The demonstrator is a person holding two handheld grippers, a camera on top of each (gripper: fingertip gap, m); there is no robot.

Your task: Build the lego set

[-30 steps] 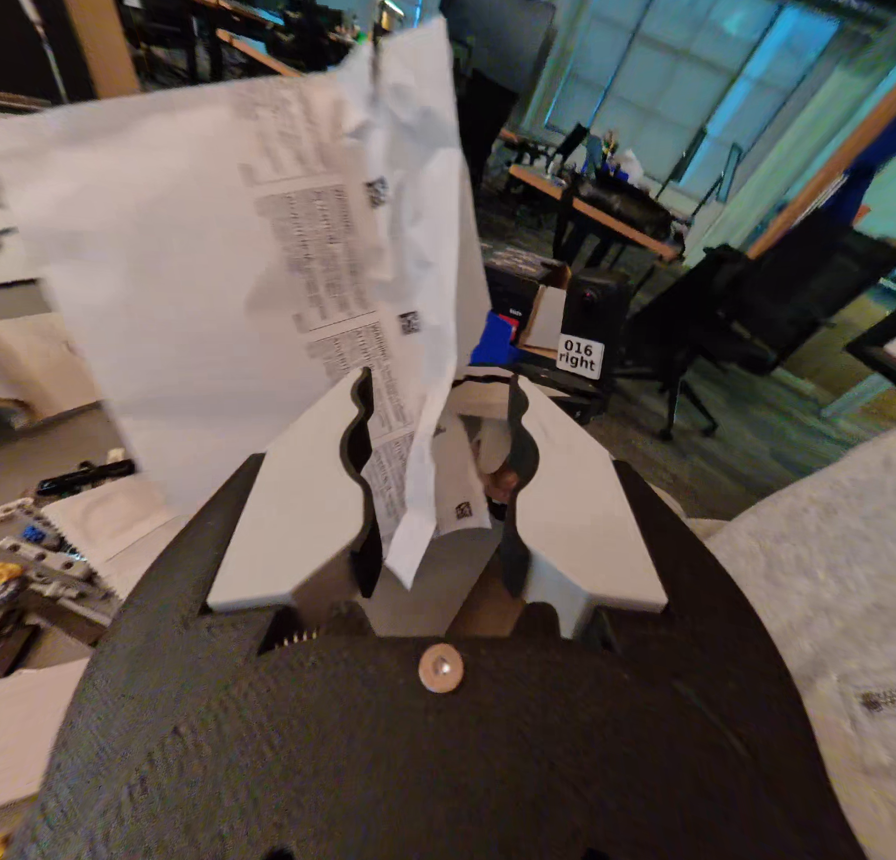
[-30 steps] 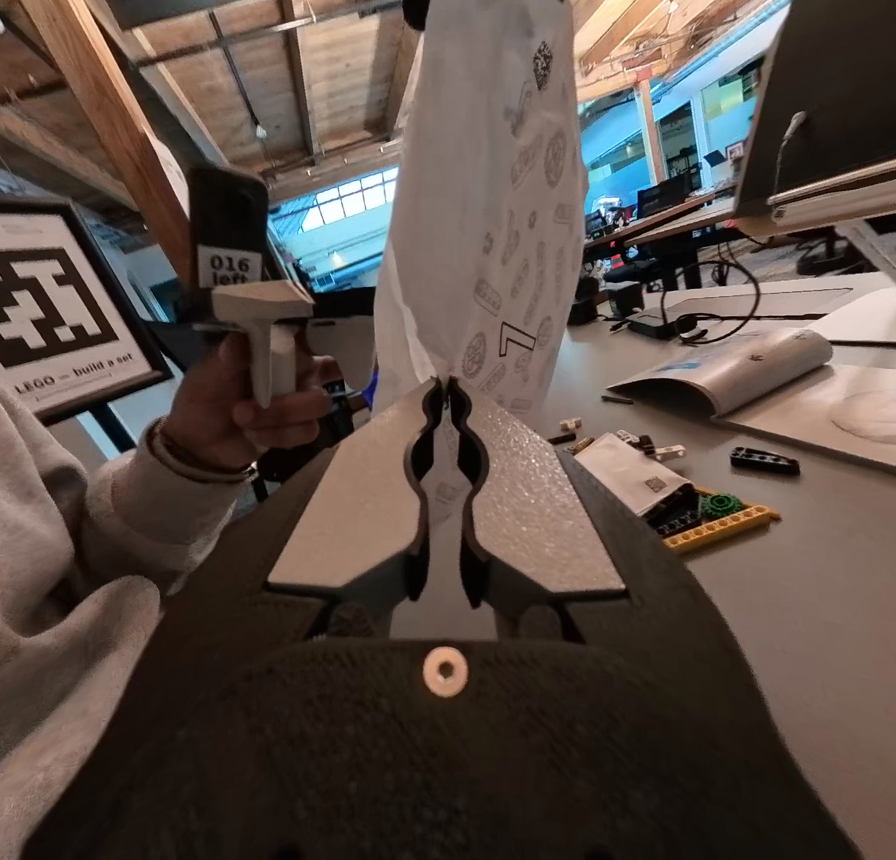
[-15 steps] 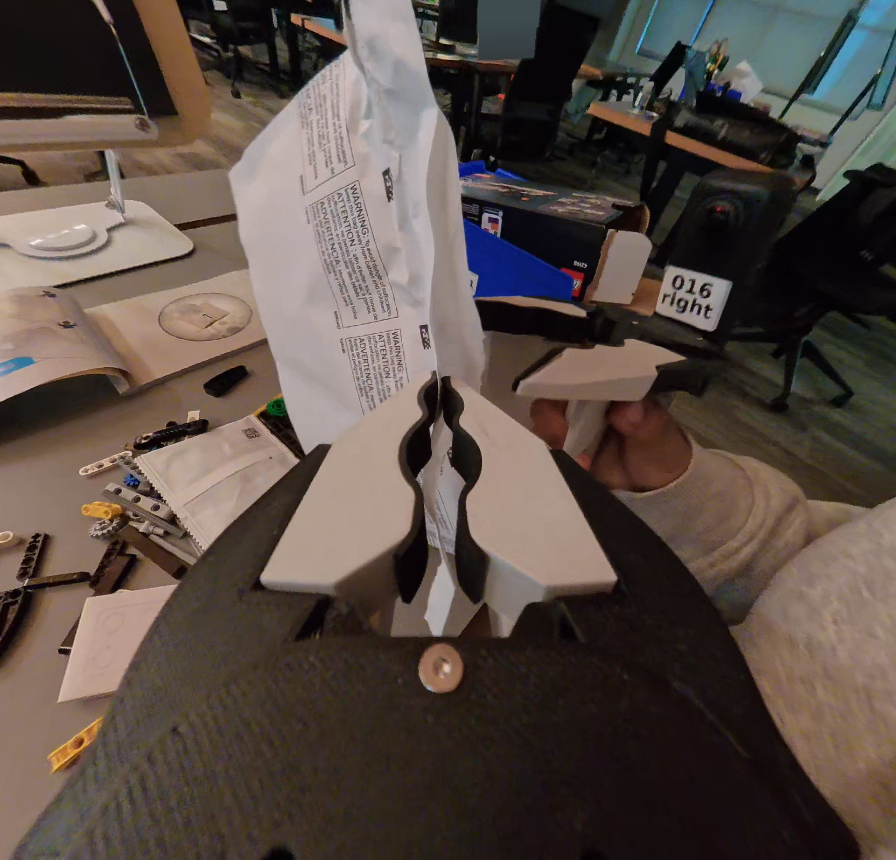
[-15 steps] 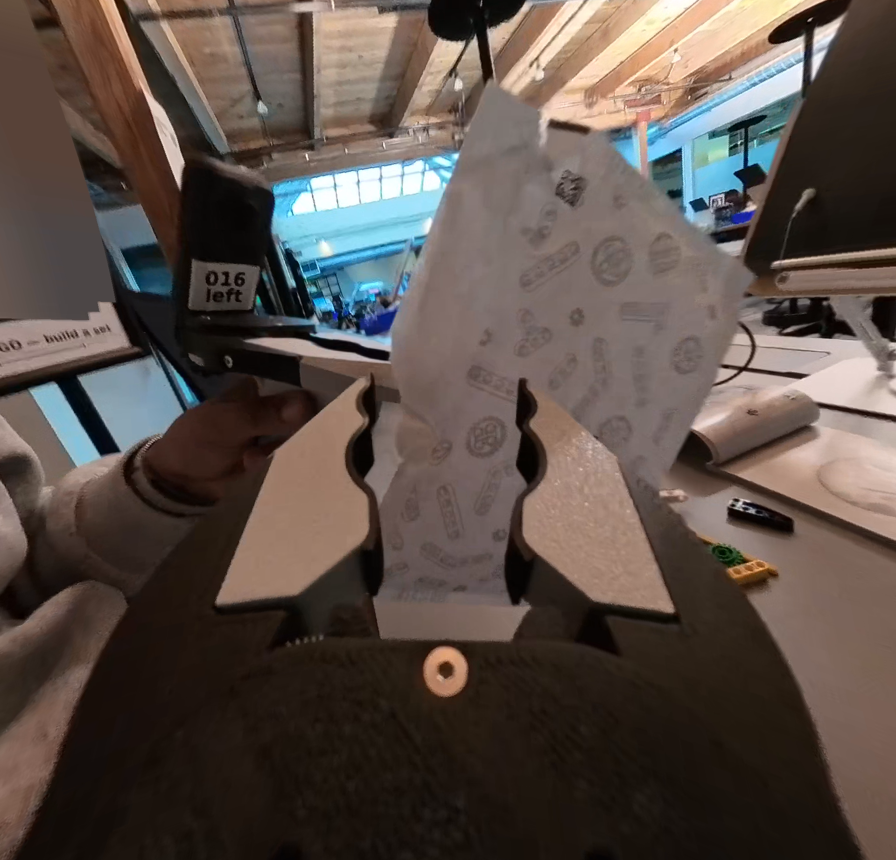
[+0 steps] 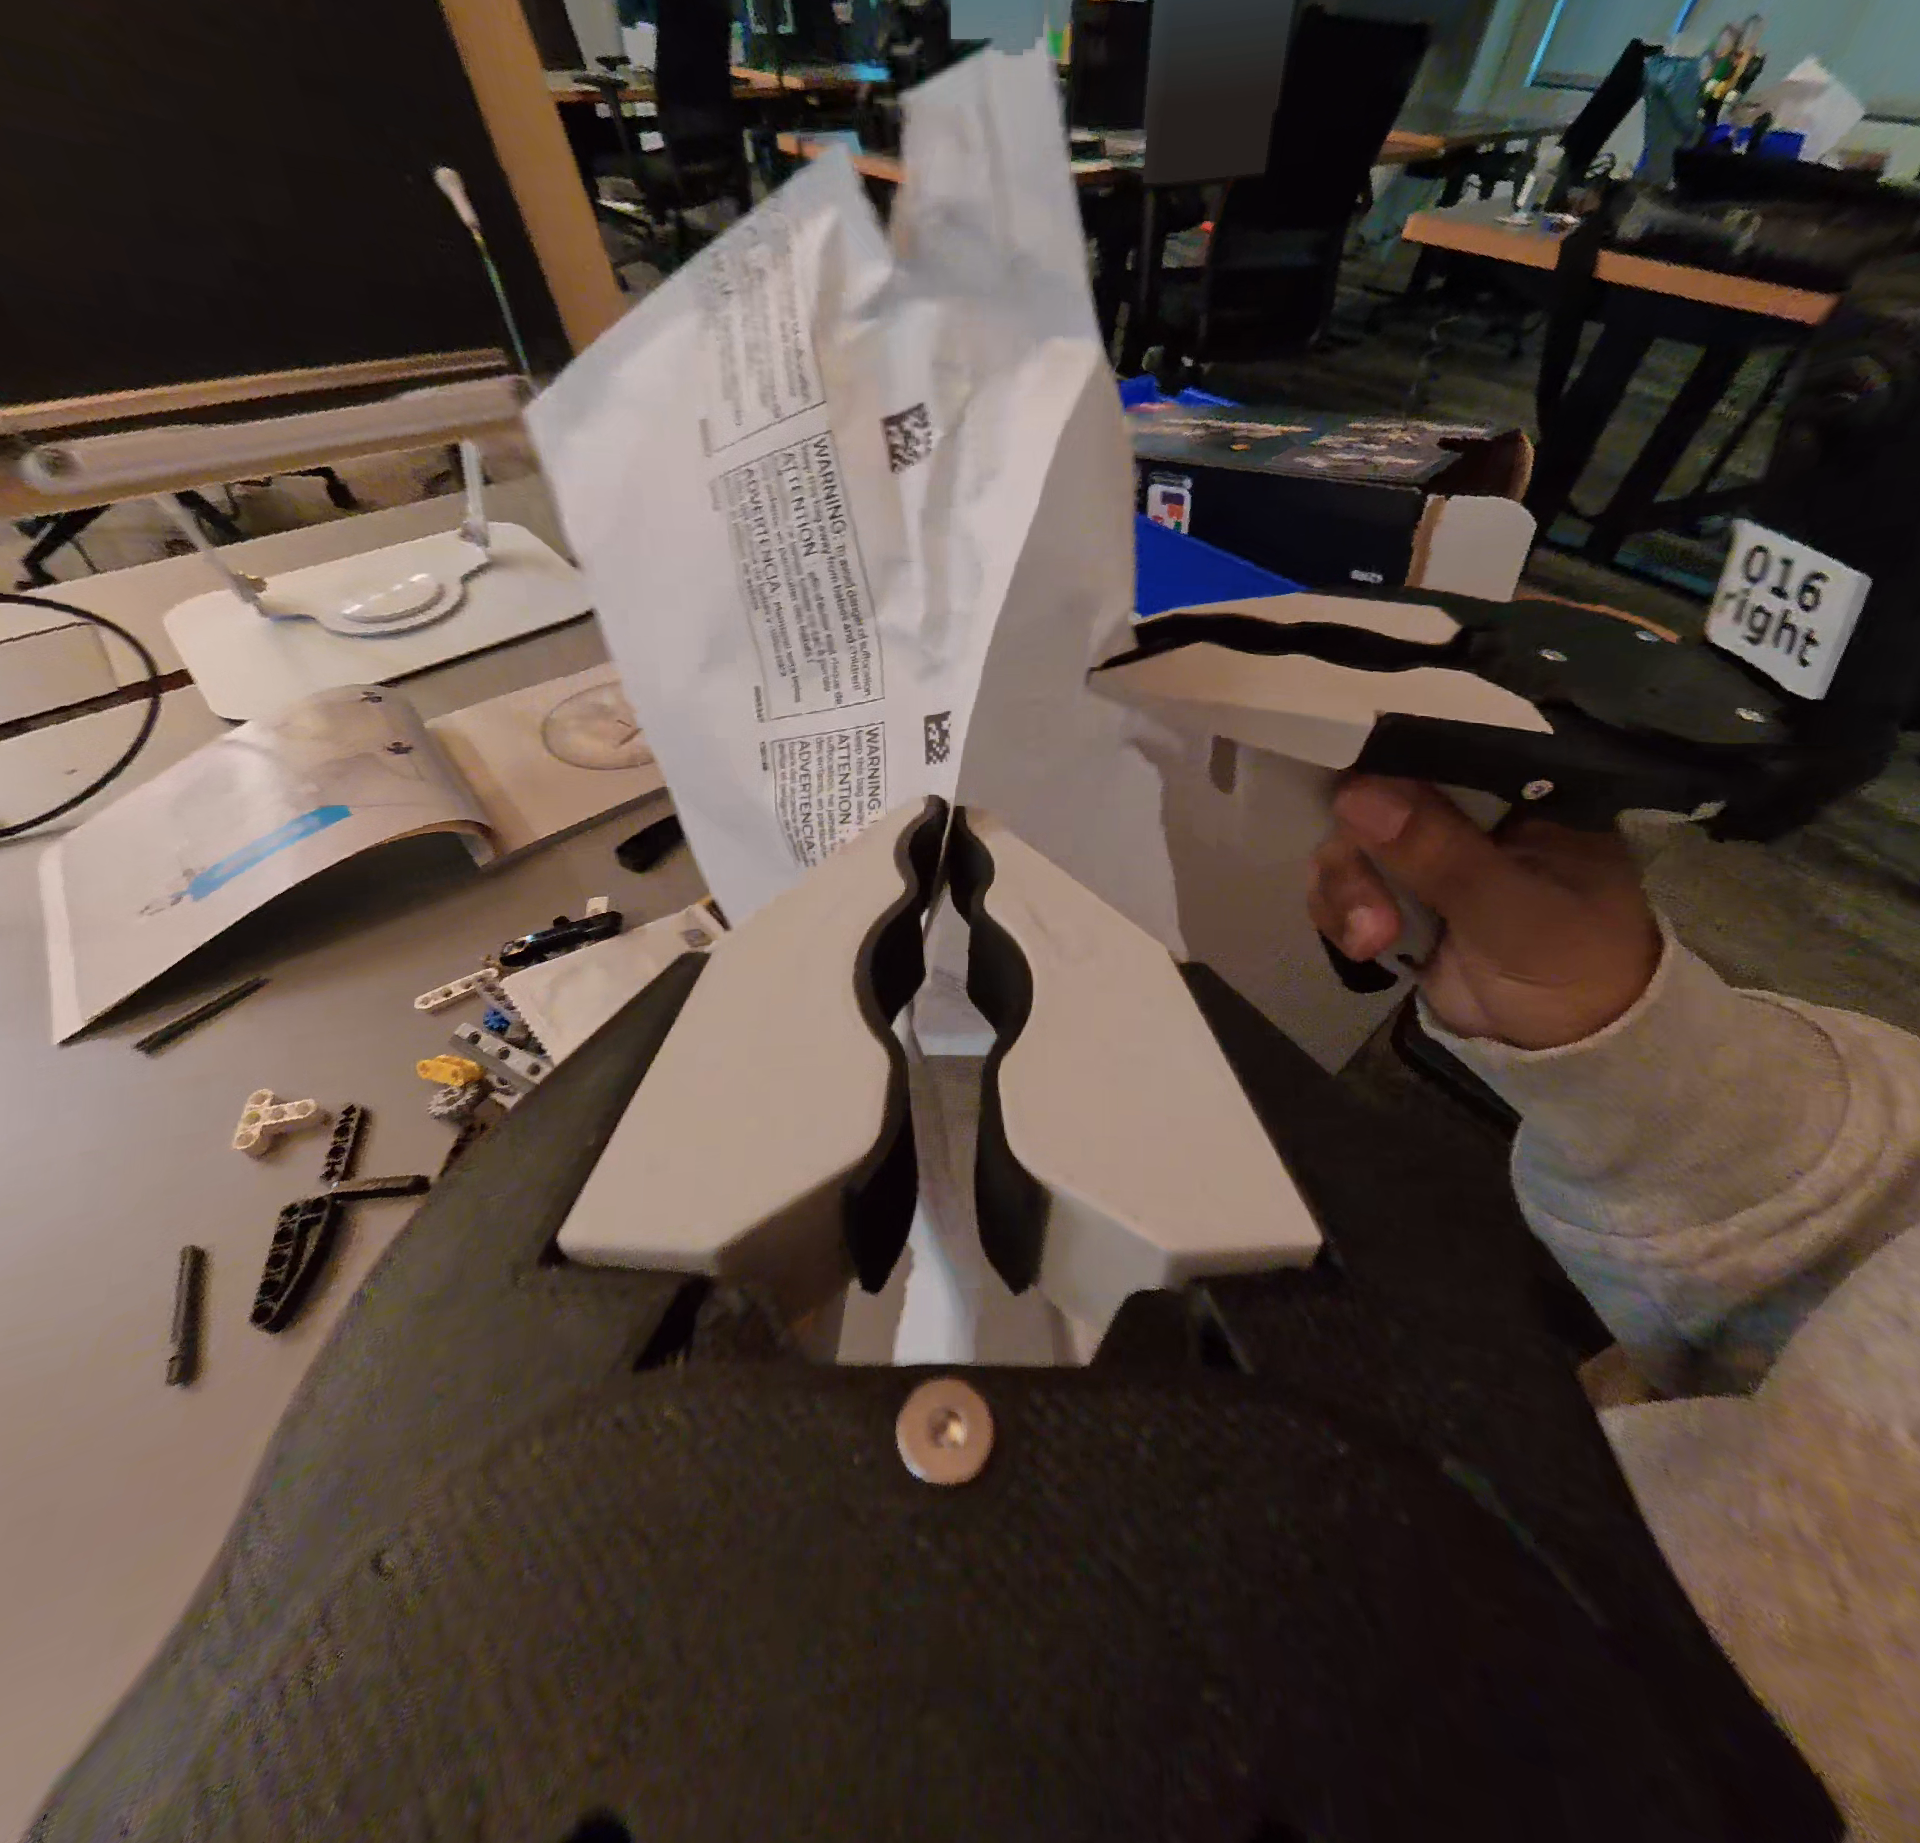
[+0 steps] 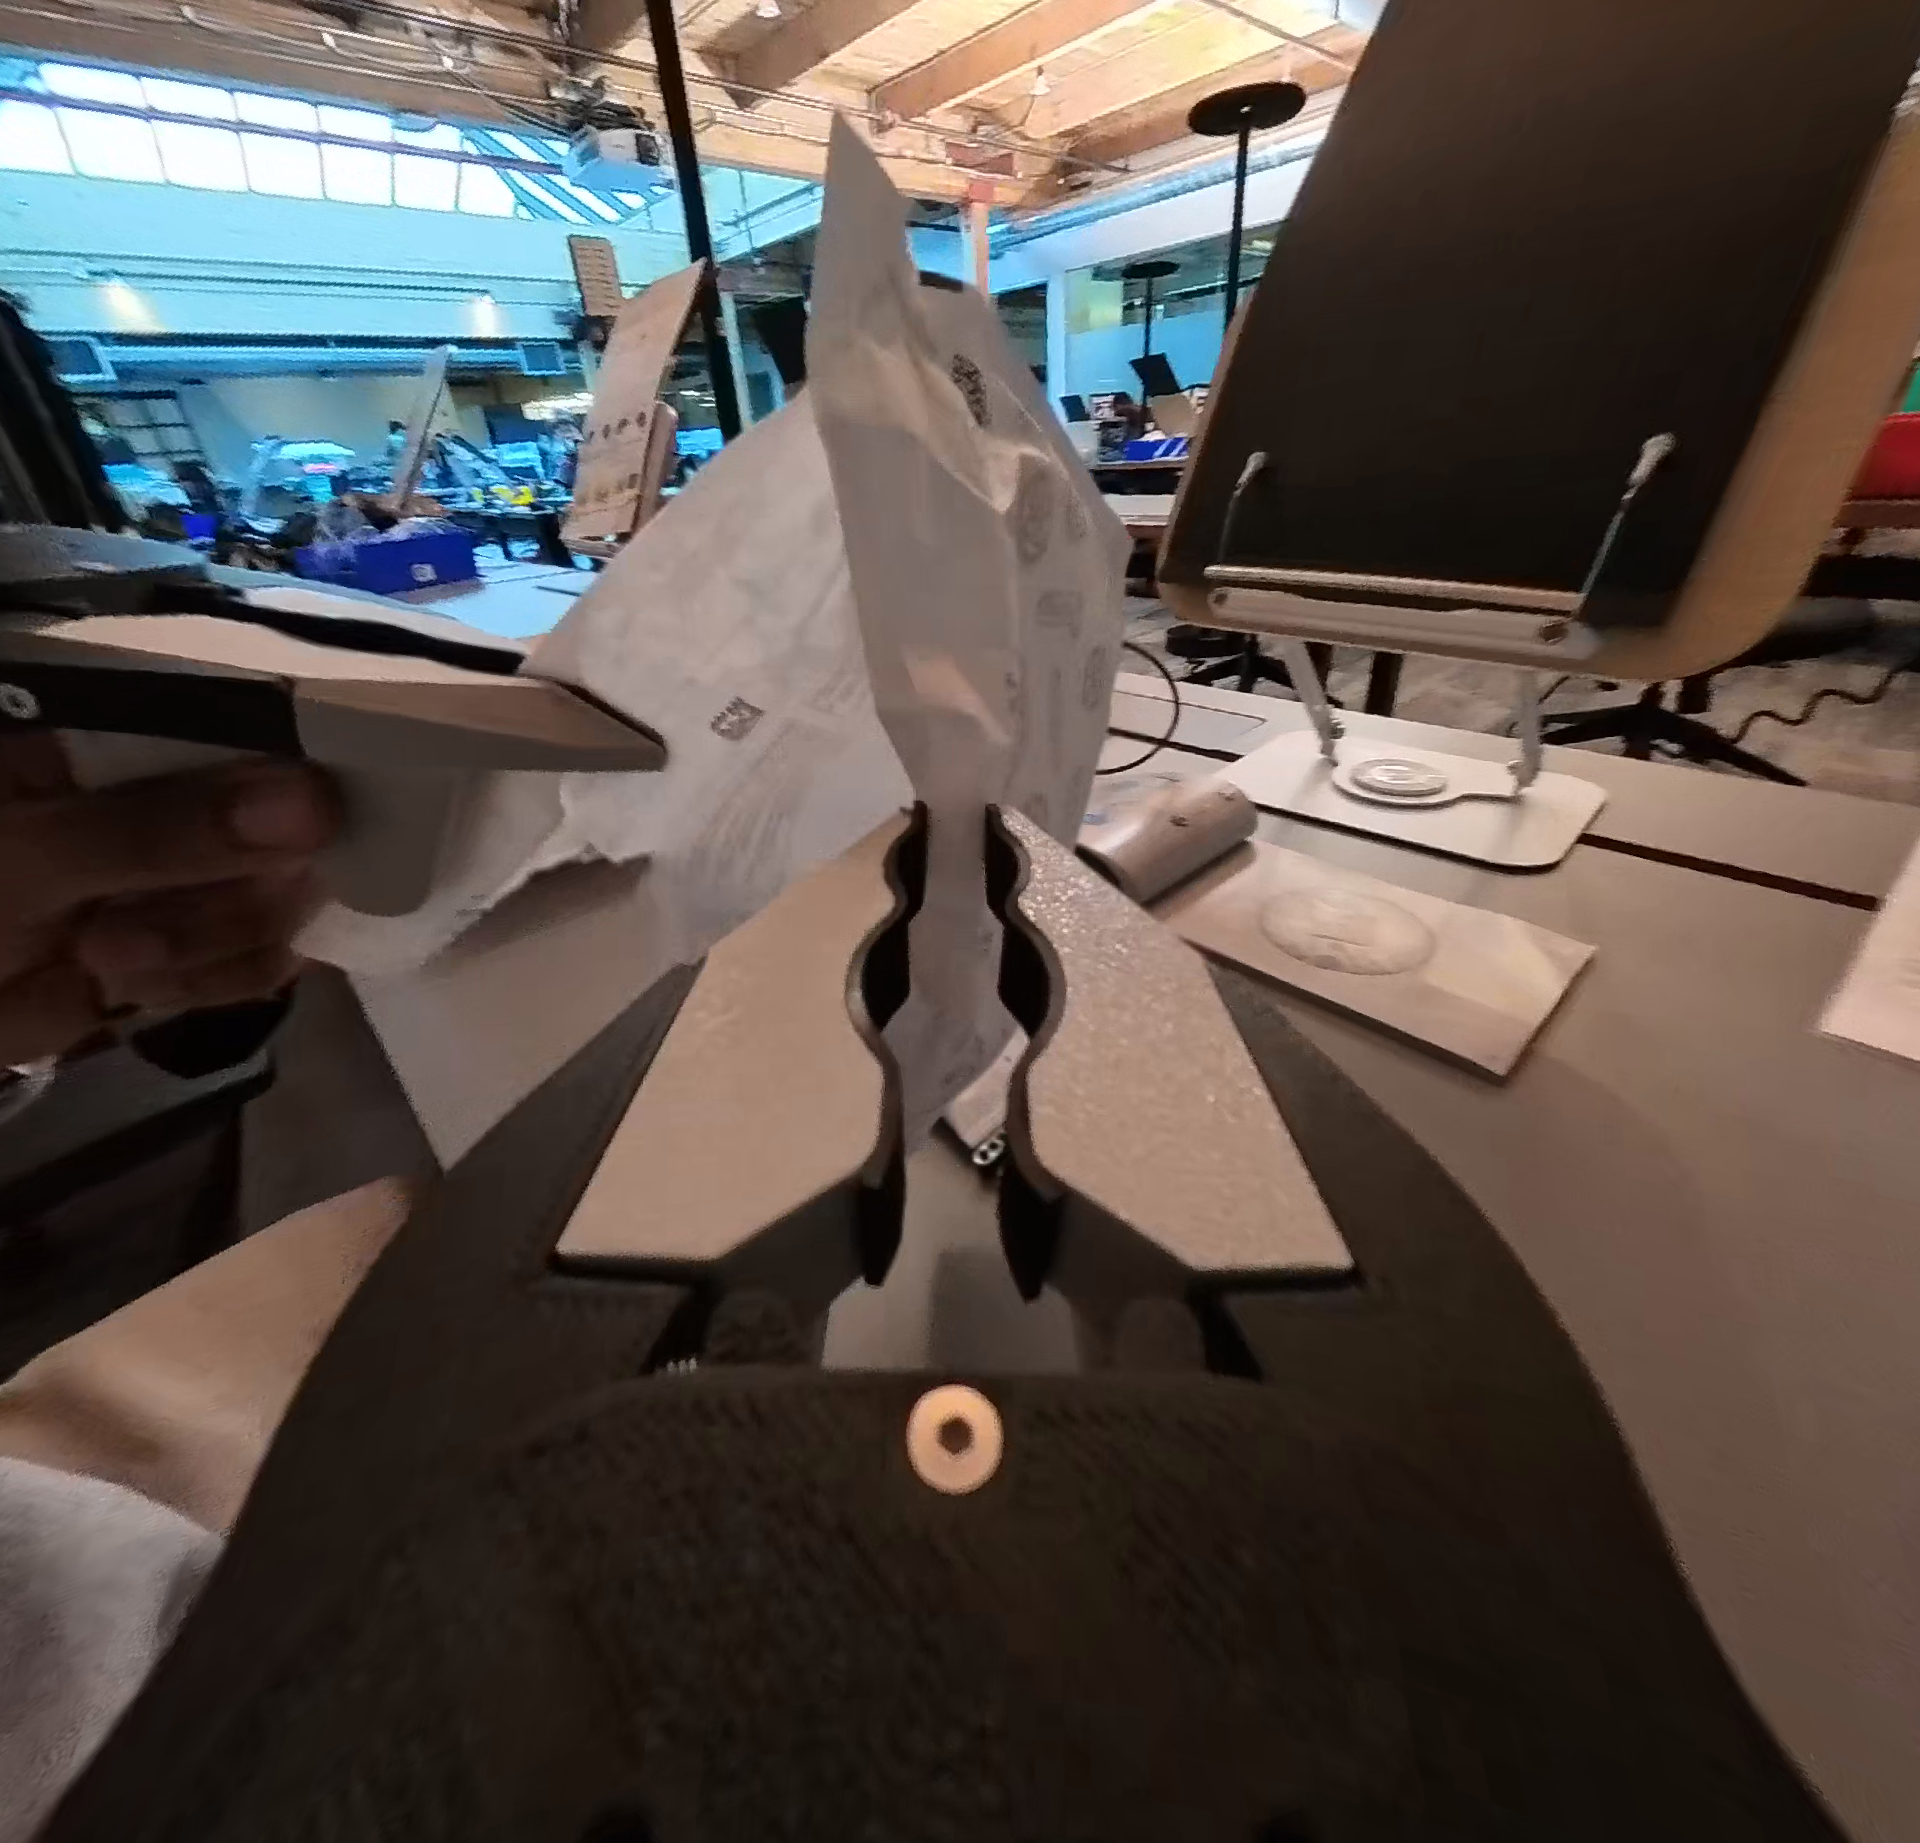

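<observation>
A white paper parts bag (image 5: 831, 546) is held upright in the air between both grippers. My left gripper (image 5: 945, 819) is shut on its lower edge. My right gripper (image 6: 951, 832) has its fingers closed to a narrow gap with a fold of the bag (image 6: 935, 546) pinched between them. It shows from the side in the left wrist view (image 5: 1117, 666), at the bag's right edge. The left gripper appears in the right wrist view (image 6: 634, 739), touching the bag near a ragged torn edge. Loose lego pieces (image 5: 468, 1055) lie on the grey table (image 5: 94, 1430).
An open instruction booklet (image 5: 291, 817) and a tablet on a stand (image 6: 1558, 287) are on the table beyond the pieces. A dark lego box (image 5: 1299, 484) and a blue bin (image 5: 1195, 572) stand behind the bag. A second small white bag (image 5: 582, 993) lies among the pieces. Across from one pair of fingers to the other is roughly 7 cm.
The left gripper, open a second ago, has shut on the bag. The right gripper let go half a second ago and has closed on the bag again at another spot.
</observation>
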